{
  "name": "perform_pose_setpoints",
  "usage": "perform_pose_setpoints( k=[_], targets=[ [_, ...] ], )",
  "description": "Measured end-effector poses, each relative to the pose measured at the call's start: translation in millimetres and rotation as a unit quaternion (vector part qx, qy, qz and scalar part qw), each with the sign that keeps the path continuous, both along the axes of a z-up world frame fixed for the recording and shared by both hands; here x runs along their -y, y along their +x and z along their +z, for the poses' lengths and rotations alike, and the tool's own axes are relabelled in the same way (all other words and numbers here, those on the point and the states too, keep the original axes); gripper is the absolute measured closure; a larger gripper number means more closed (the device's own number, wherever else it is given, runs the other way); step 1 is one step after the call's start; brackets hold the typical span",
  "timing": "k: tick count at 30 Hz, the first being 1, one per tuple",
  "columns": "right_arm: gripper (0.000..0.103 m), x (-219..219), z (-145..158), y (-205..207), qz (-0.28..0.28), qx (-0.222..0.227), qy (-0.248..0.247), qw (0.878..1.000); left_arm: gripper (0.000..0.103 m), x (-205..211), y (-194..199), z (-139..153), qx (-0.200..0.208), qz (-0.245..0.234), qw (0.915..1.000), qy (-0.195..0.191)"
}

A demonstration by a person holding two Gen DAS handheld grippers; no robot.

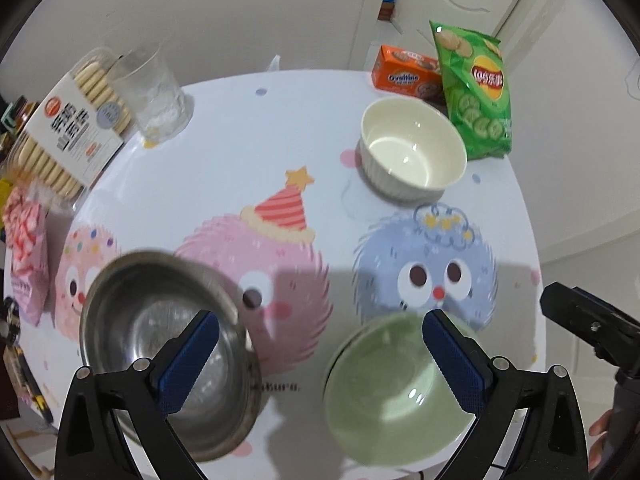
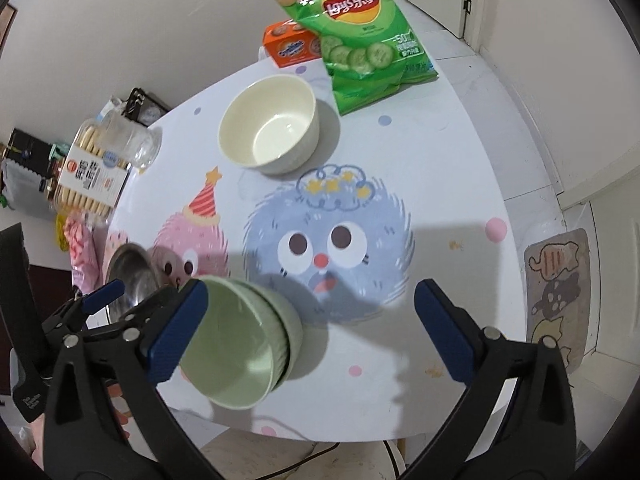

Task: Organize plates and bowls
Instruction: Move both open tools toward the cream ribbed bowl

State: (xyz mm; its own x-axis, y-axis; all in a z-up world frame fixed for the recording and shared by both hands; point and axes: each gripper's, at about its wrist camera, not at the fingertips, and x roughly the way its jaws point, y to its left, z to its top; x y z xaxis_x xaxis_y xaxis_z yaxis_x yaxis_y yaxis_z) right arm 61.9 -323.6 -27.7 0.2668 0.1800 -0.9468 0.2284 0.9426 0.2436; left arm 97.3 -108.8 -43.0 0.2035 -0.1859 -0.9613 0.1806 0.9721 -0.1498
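Note:
Three bowls stand on the round table with the cartoon cloth [image 1: 240,140]. A steel bowl [image 1: 160,344] sits at the near left, a ribbed green bowl [image 1: 384,392] at the near middle and a cream ribbed bowl [image 1: 412,148] further back. My left gripper [image 1: 320,320] hangs open above the gap between the steel and green bowls, holding nothing. In the right wrist view my right gripper [image 2: 310,292] is open and empty, its left finger over the rim of the green bowl [image 2: 236,348]. The cream bowl [image 2: 268,124] and steel bowl [image 2: 132,272] also show there.
A green chips bag [image 1: 476,88] and an orange box [image 1: 404,72] stand behind the cream bowl. A glass [image 1: 156,92], a biscuit box [image 1: 68,124] and a pink packet [image 1: 28,256] line the left edge. A patterned mat [image 2: 560,292] lies on the floor to the right.

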Motion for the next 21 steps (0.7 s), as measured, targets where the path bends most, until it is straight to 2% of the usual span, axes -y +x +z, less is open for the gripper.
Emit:
perform_pose_setpoints(
  k=[11, 21],
  targets=[
    [0.000, 15, -13, 52, -0.029, -0.014, 0.002, 0.999, 0.000, 16, 64, -6, -0.009, -0.017, 0.9998, -0.001],
    [0.000, 20, -32, 94, -0.047, -0.024, 0.002, 0.999, 0.000, 31, 114, -30, -0.029, -0.027, 0.9992, 0.000]
  ],
)
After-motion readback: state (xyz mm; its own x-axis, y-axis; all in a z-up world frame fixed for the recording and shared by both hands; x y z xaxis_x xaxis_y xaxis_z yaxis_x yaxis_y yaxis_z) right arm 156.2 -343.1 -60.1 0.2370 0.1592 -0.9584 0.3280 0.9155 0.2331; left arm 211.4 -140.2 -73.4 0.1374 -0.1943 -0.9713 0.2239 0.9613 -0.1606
